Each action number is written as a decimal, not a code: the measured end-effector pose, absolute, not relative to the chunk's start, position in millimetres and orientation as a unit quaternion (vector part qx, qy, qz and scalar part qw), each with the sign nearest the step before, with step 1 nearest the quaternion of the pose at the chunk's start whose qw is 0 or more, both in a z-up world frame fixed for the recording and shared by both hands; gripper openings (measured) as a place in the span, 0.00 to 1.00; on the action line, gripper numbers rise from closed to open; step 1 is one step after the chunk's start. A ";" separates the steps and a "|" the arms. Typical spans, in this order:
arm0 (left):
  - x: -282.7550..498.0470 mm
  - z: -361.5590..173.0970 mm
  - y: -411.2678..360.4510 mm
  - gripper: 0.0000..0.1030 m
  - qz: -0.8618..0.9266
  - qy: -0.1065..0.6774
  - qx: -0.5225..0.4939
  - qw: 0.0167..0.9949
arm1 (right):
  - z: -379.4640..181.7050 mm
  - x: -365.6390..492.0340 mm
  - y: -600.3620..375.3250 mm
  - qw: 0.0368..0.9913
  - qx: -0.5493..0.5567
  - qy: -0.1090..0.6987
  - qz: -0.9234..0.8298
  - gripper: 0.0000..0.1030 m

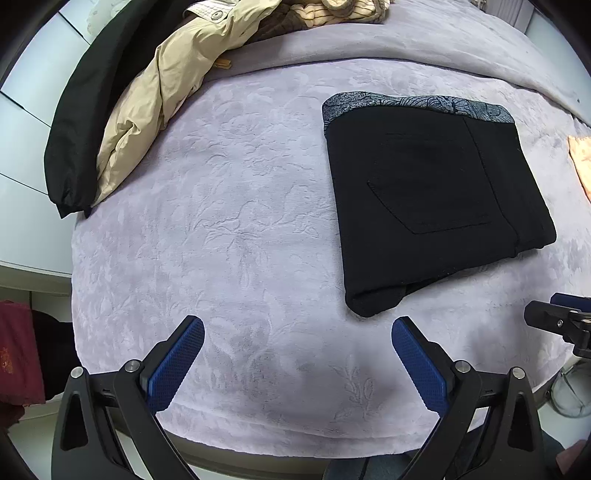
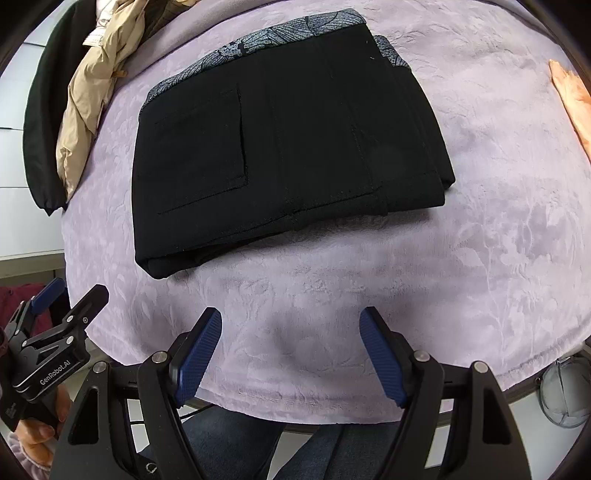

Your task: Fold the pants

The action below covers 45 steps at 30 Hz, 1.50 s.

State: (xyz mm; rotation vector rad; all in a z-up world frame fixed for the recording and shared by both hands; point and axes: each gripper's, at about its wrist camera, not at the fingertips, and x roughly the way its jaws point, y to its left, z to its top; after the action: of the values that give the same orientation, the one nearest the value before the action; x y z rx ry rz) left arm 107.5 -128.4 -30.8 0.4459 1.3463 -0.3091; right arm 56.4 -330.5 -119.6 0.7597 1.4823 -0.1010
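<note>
Black pants (image 1: 436,199) lie folded into a compact rectangle on the lilac blanket, with a grey patterned waistband lining at the far edge and a back pocket on top. They also show in the right wrist view (image 2: 288,147). My left gripper (image 1: 297,328) is open and empty, above the blanket near its front edge, to the left of the pants. My right gripper (image 2: 291,319) is open and empty, just in front of the pants. The left gripper also shows at the left edge of the right wrist view (image 2: 66,299).
A lilac embossed blanket (image 1: 229,236) covers the table. A beige jacket (image 1: 155,110) and a black garment (image 1: 81,122) lie at the far left. An orange cloth (image 2: 572,99) lies at the right edge. More clothes (image 1: 332,11) are piled at the back.
</note>
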 end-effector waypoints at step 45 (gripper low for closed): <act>110.7 -43.9 -159.8 0.99 -0.167 0.631 0.221 0.725 | -135.6 39.4 -361.2 0.652 0.385 0.649 -0.079 0.78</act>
State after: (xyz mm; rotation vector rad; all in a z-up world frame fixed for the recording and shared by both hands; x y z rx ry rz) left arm 110.7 -159.8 -43.9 0.4874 1.3924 -0.3681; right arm 39.4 -361.2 -135.6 0.8728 1.4724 -0.1788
